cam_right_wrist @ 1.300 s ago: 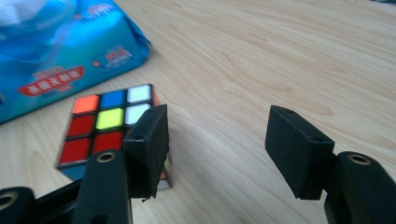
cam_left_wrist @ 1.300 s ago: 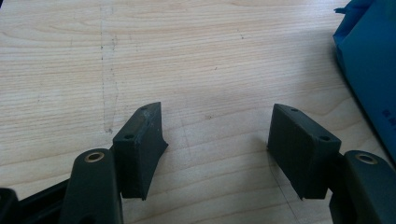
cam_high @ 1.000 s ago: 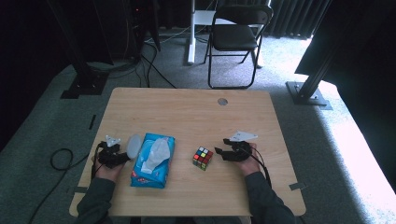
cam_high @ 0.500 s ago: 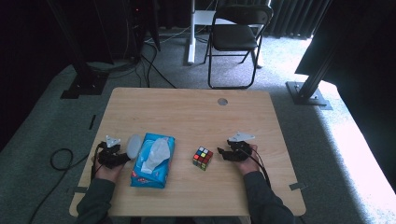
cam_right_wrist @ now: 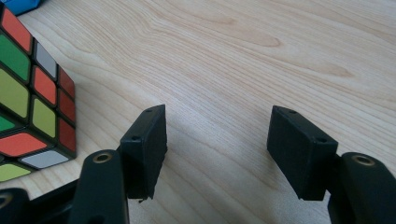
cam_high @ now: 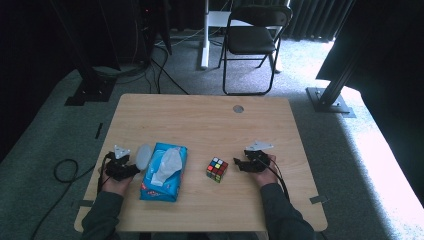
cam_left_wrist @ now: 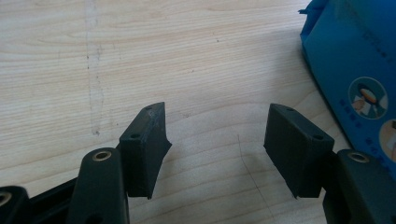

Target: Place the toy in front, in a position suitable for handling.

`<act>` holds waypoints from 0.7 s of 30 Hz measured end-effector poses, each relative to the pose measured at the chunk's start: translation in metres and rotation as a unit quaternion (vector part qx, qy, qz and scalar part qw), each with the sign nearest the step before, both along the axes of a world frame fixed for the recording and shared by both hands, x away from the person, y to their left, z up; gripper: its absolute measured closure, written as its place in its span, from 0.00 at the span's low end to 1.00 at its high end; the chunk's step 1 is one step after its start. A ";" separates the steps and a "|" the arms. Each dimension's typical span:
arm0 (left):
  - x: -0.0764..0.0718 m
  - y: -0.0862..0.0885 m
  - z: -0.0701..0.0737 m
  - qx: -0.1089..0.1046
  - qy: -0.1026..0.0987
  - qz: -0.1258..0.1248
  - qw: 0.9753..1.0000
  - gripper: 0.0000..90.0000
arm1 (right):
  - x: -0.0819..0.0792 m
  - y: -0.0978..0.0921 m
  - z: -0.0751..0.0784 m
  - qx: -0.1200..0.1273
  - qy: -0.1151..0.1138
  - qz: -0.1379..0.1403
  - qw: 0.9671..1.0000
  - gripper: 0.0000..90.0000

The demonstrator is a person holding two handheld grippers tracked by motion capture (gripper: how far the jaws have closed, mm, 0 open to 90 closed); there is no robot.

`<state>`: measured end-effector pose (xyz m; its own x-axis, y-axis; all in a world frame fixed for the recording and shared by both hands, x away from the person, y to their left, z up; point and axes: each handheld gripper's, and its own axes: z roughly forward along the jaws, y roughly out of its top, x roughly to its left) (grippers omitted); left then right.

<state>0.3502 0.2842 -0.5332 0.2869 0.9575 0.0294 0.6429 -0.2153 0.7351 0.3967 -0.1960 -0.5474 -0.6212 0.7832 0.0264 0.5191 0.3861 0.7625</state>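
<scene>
A person is sitting at the near edge of a light wooden desk (cam_high: 210,120), both forearms coming in from the bottom of the high view, each hand holding a pair of black two-jaw tongs. The left tongs (cam_high: 131,167) are resting low on the desk's near left part, just beside a blue rectangular tissue box (cam_high: 164,171) with a white tissue poking out of its top; a pale oval piece, too blurred to identify, is lying between the two. In the left gripper view these left tongs (cam_left_wrist: 215,140) are standing wide apart over bare wood grain with nothing between the jaws, and the blue side of the tissue box (cam_left_wrist: 355,70) is showing at the right edge. The right tongs (cam_high: 239,165) are lying near the desk's near right part, pointing toward a multicoloured puzzle cube (cam_high: 217,169) that is sitting near them but apart, between them and the tissue box. In the right gripper view the right tongs (cam_right_wrist: 217,140) are likewise gaping wide and empty above the wood, with the puzzle cube (cam_right_wrist: 32,102) sitting off to the left of the left jaw, not touching it. Beyond the desk, a black folding chair (cam_high: 252,42) is standing on grey carpet.
</scene>
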 end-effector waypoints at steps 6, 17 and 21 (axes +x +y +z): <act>-0.003 0.000 0.006 -0.002 -0.013 -0.002 1.000 0.43 | 0.001 -0.001 0.000 0.001 0.002 -0.005 1.000 0.42; -0.007 0.000 0.015 -0.007 -0.031 -0.002 0.999 0.43 | 0.001 0.003 -0.001 -0.016 0.000 0.000 1.000 0.41; -0.007 -0.002 0.017 -0.005 -0.034 -0.007 0.999 0.43 | 0.001 0.003 -0.001 -0.015 0.001 -0.001 1.000 0.41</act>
